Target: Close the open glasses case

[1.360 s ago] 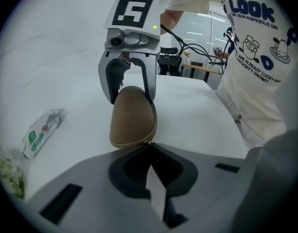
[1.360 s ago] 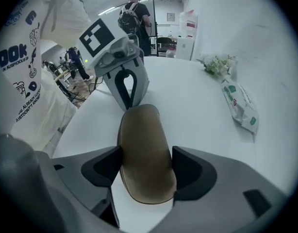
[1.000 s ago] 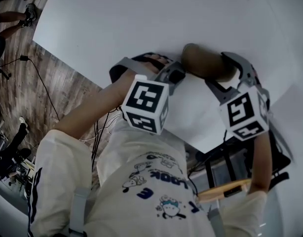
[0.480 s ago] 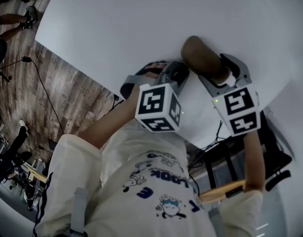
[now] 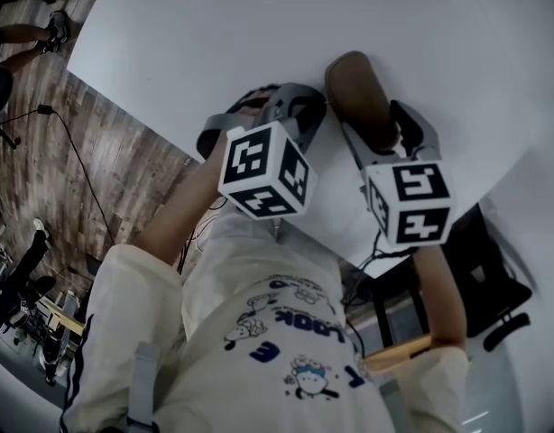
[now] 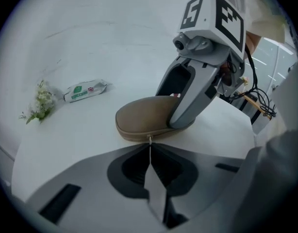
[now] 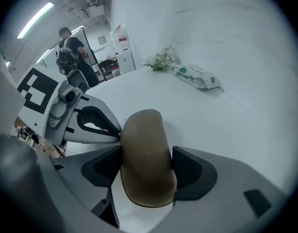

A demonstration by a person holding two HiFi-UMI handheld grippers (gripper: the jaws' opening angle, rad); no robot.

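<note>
Head view looks steeply down; gripper views closely share the case (image 6: 144, 123)

1. I see a white bench (image 5: 214, 43).
2. A brown glasses case (image 6: 139, 118) lies on it, near the edge closest to me.
3. A green-and-white packet (image 6: 85, 91) and a flower sprig (image 6: 40, 101) lie side by side, well apart from the case.

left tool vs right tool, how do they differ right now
The left tool is pinched shut on the thin zipper pull; the right tool stands wide, clamped across the glasses case. The left tool meets the case's seam edge; the right tool straddles its end. Both hold the same case.
</note>
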